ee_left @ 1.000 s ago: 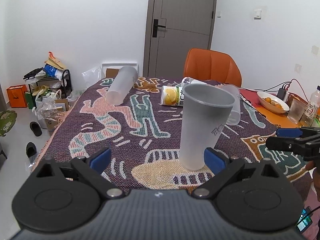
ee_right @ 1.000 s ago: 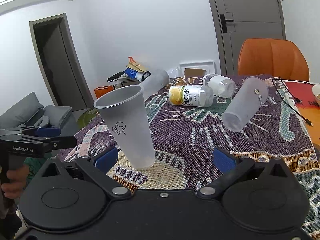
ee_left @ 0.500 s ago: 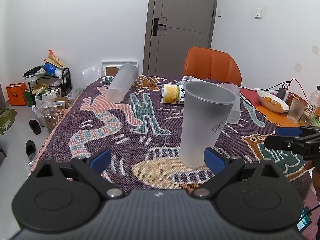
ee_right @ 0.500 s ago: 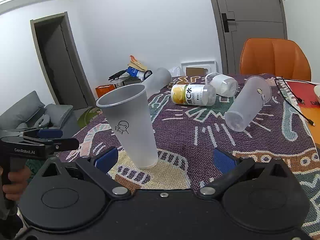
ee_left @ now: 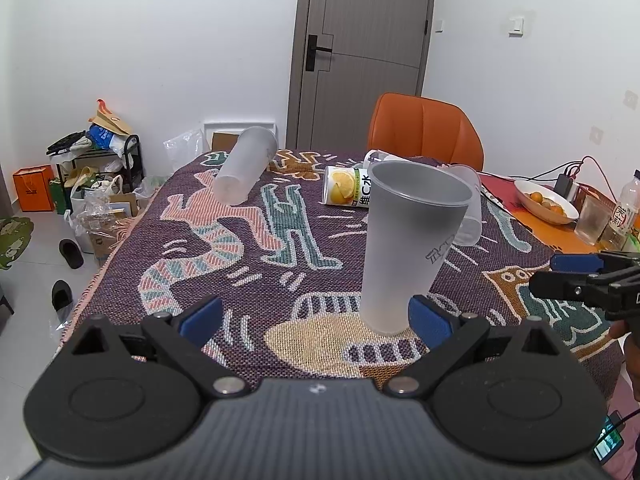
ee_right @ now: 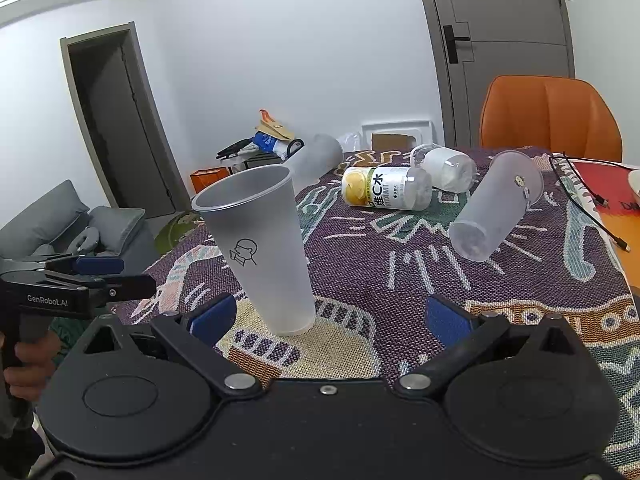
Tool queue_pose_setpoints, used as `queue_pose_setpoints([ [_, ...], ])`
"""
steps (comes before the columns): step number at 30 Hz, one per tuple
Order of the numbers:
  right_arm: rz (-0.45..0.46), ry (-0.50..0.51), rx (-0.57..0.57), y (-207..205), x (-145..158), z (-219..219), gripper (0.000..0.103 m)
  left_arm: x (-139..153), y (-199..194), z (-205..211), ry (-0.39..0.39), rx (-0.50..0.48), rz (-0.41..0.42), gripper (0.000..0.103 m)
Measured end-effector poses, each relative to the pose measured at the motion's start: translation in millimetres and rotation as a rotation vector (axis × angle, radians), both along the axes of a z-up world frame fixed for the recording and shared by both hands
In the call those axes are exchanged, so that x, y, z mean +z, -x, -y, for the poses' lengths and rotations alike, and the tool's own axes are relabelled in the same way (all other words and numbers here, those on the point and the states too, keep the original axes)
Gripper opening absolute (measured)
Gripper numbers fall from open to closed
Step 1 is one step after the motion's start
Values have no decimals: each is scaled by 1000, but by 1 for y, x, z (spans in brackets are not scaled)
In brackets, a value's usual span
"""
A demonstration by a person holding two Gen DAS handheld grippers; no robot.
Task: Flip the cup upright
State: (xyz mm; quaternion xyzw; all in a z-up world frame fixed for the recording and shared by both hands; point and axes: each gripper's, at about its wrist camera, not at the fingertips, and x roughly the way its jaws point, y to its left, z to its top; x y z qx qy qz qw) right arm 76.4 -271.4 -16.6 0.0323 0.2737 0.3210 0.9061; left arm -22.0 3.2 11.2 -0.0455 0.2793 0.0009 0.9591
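The frosted cup (ee_left: 408, 248) stands upright and empty on the patterned desk (ee_left: 248, 264). Two cups (ee_right: 496, 208) and a lemon bottle (ee_right: 386, 194) lie tipped. Left tool (ee_left: 316, 316) and right tool (ee_right: 332, 316) gape wide, holding nothing.

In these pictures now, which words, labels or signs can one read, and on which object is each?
"GenRobot.AI": side of the black left gripper.
"C水" and "VITAMI": lying lemon-label bottle.
Masked-face line drawing, no words: upright frosted plastic cup.
Label of the standing bottle at the table edge: too blurred.
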Motion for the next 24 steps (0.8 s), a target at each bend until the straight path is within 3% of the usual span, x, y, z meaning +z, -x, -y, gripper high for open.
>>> queue_pose_setpoints([
  [24, -3, 7, 1, 0, -3, 1, 103, -1, 2, -2, -1, 3, -3, 99],
])
